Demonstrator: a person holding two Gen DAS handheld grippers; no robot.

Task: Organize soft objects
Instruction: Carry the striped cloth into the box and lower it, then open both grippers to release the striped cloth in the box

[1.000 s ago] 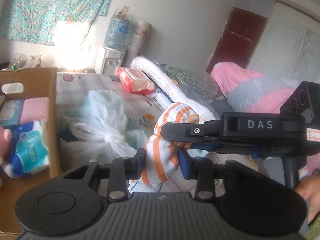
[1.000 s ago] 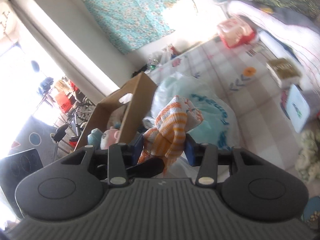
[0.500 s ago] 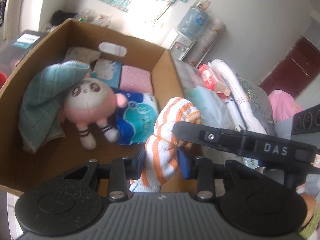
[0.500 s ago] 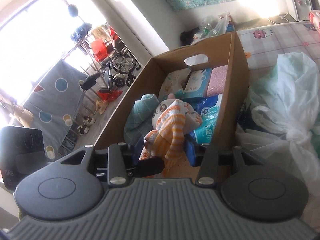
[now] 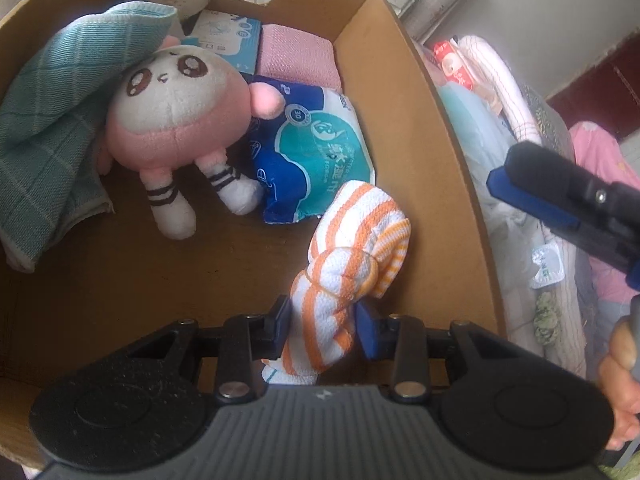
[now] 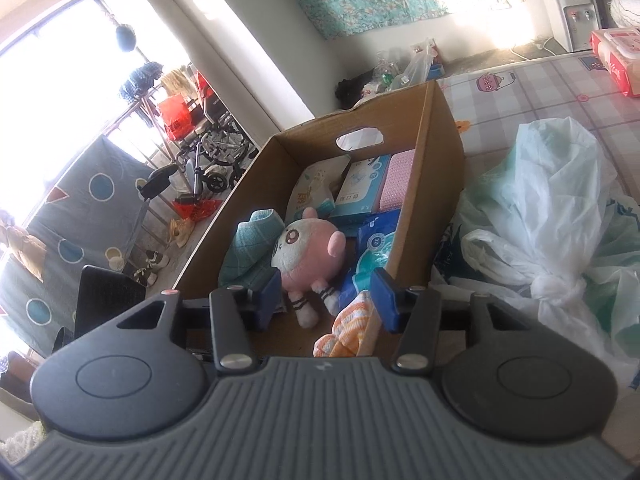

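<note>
An orange-and-white striped towel (image 5: 352, 256), rolled and bent, hangs over the bare floor of the cardboard box (image 5: 420, 120) near its right wall. My left gripper (image 5: 324, 330) is shut on the towel's lower end. My right gripper (image 6: 328, 300) looks into the box (image 6: 436, 152) from outside; its jaws are opening and no pad touches anything, with the towel (image 6: 344, 332) low between them. One finger of it (image 5: 532, 196) shows at the right of the left wrist view. In the box lie a pink plush (image 5: 176, 112), a teal cloth (image 5: 52, 100) and a blue tissue pack (image 5: 316, 152).
A pink folded cloth (image 5: 296, 56) and paper packs fill the box's far end. A tied white plastic bag (image 6: 552, 216) lies on the patterned sheet right of the box, with a red wipes pack (image 6: 616, 56) beyond. A hand (image 5: 620, 400) holds the right gripper.
My left gripper has carried the towel from over the bed to over the box and lower into it. My right gripper has let go of the towel and drawn back to the right.
</note>
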